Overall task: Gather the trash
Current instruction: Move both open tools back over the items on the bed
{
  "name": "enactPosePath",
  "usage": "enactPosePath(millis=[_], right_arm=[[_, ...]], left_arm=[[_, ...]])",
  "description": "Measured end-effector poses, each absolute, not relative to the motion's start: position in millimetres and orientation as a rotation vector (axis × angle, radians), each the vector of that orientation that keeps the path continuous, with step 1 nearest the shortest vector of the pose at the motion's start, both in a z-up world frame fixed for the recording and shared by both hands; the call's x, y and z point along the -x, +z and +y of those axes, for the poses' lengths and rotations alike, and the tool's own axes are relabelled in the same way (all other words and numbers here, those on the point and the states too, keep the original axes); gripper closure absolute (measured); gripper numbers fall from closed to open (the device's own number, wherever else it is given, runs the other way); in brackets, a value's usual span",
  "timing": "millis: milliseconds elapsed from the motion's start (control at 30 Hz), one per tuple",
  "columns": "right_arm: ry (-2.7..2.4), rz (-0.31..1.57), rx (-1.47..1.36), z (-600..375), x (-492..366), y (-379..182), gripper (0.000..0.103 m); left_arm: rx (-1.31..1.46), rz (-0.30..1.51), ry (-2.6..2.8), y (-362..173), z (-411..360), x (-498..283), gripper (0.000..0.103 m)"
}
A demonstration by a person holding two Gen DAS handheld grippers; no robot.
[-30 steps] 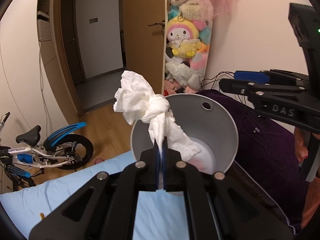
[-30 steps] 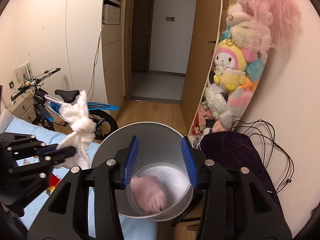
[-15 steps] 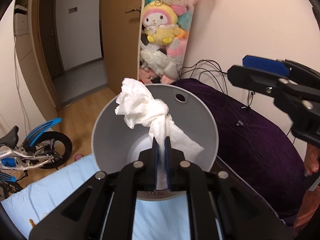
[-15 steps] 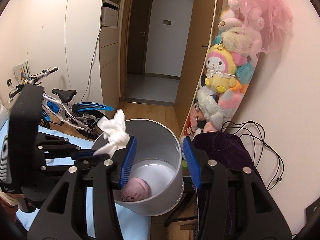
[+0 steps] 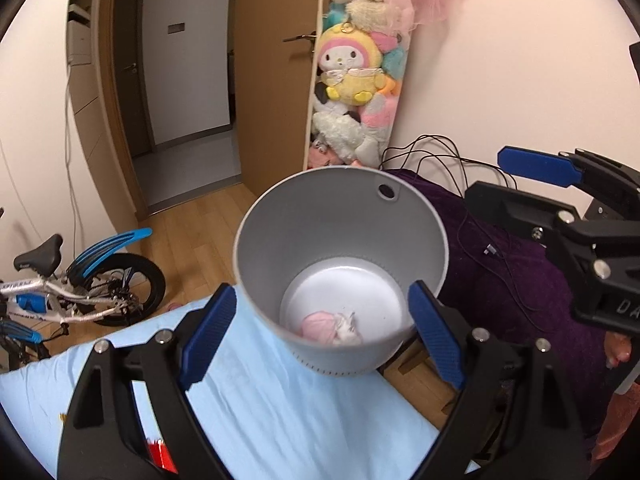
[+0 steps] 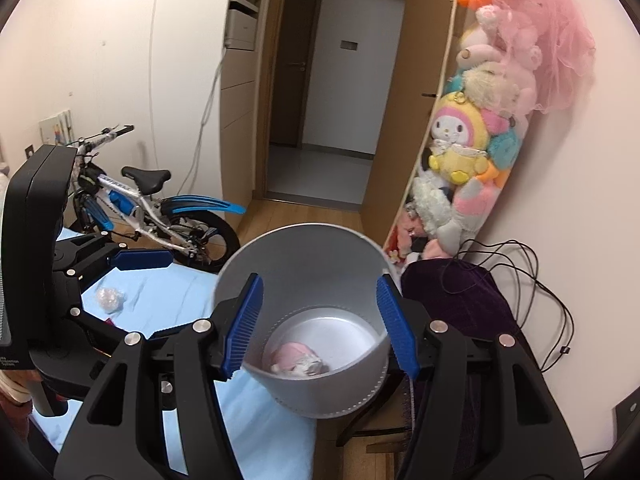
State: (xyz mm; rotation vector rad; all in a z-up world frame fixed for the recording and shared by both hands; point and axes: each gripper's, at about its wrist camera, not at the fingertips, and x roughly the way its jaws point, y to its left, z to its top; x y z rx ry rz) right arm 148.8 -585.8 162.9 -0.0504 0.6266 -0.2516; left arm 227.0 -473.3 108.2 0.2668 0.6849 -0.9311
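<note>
Both the left gripper (image 5: 322,320) and right gripper (image 6: 320,320) have just been spreading their jaws with nothing between them, while the crumpled white tissue (image 5: 347,330) lies at six o'clock inside the round grey metal bin (image 5: 340,220), touching a pink wad (image 5: 320,326).

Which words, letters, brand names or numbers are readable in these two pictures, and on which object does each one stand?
"DA": raised letters on the right gripper, cut off by the picture edge.
Small white print on the left gripper body, low at the left edge: too small to read.
Lettering on the bicycle frame: blurred, unreadable.
Dark plate on the far hallway wall: no legible text.
</note>
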Motion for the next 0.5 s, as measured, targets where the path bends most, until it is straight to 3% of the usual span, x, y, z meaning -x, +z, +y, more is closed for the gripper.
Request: enactPosePath(millis=[133,500], right_arm=[[-0.193,0.616,0.063,-551.1,-147.1,150.8,0.036],[0.065,0.647,0.056,-422.4,-151.5,97.4,0.036]], left_arm=[[-0.248,0.691,-0.876,100.7,-436.7,-223.9,0.015],[-0.185,0.724,-0.607,60.1,-291.1,-207.9,0.015]])
